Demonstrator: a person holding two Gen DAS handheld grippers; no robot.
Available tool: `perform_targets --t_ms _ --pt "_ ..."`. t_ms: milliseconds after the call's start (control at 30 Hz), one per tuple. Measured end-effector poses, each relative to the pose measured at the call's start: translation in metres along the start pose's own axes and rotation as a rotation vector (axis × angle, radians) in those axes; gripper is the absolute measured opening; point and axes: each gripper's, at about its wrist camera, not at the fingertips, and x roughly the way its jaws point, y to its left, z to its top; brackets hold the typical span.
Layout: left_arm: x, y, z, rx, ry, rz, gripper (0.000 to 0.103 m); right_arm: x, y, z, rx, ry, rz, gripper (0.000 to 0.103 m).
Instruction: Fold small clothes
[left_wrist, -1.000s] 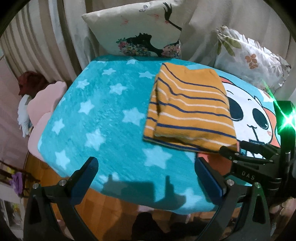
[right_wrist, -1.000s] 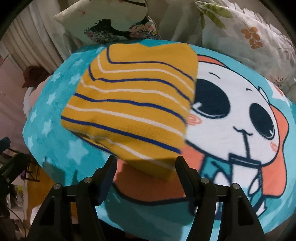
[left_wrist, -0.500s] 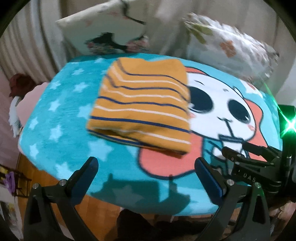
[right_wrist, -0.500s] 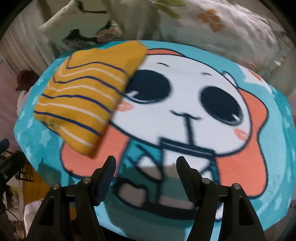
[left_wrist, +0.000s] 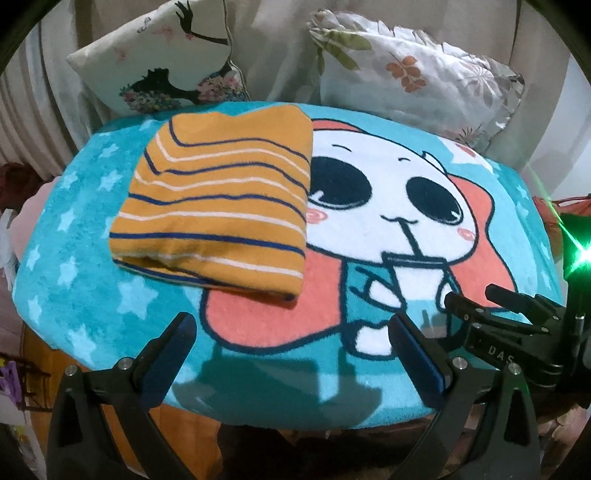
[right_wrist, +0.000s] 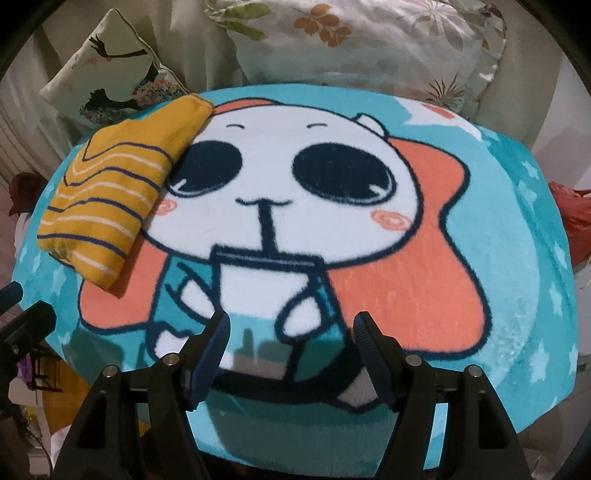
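Folded orange striped garment (left_wrist: 218, 199) lying at about ten o'clock on the turquoise panda-print blanket (left_wrist: 369, 398), its layers stacked in a compact rectangle; this item appears finished. Left gripper (left_wrist: 291, 354) is spread wide and empty above the blanket's near edge. Right gripper (right_wrist: 291, 350) is likewise open and holds nothing, well apart from the garment. No unfolded clothing is visible, so any remaining items lie out of view.

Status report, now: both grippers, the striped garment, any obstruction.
Left gripper open, empty. Right gripper open, empty. Orange striped garment folded, lying on the cartoon blanket, clear of both. Nothing in the way.
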Motion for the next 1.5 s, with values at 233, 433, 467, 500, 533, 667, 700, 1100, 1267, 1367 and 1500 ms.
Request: perform_targets --t_ms 233,433,467,500,533,667,700,1100,1267,1367,1500 --pt "-0.009 0.031 0.008 -0.054 -0.029 0.015 0.103 -0.004 0.020 0.010 -0.020 -0.014 -0.014 0.074" --pt "0.013 0.081 0.025 -0.102 0.005 -0.007 0.103 0.018 0.059 0.026 -0.072 0.035 0.010 0.071" --pt "0.012 0.091 0.029 -0.114 -0.006 -0.008 0.103 0.017 0.069 0.034 -0.089 0.025 0.013 0.070" --pt "0.011 0.103 0.035 -0.120 -0.019 0.000 0.103 0.014 0.079 0.042 -0.109 0.010 0.011 0.070" --pt "0.011 0.114 0.041 -0.119 -0.027 0.016 0.103 0.011 0.090 0.051 -0.131 -0.011 0.008 0.070" --pt "0.020 0.150 0.054 -0.110 -0.017 0.044 0.103 0.010 0.138 0.093 -0.175 -0.093 0.055 0.064" --pt "0.023 0.159 0.055 -0.109 -0.005 0.041 0.103 0.016 0.149 0.101 -0.179 -0.099 0.065 0.062" --pt "0.043 0.249 0.068 -0.154 0.055 0.046 0.103 0.066 0.246 0.162 -0.243 -0.031 0.022 0.063" --pt "0.049 0.262 0.070 -0.152 0.063 0.020 0.103 0.084 0.305 0.180 -0.318 -0.041 0.075 0.061" --pt "0.046 0.264 0.070 -0.134 0.050 0.014 0.103 0.124 0.322 0.188 -0.283 0.028 0.043 0.061" --pt "0.030 0.270 0.068 -0.104 -0.051 0.068 0.103 0.091 0.321 0.190 -0.211 -0.038 0.119 0.062"
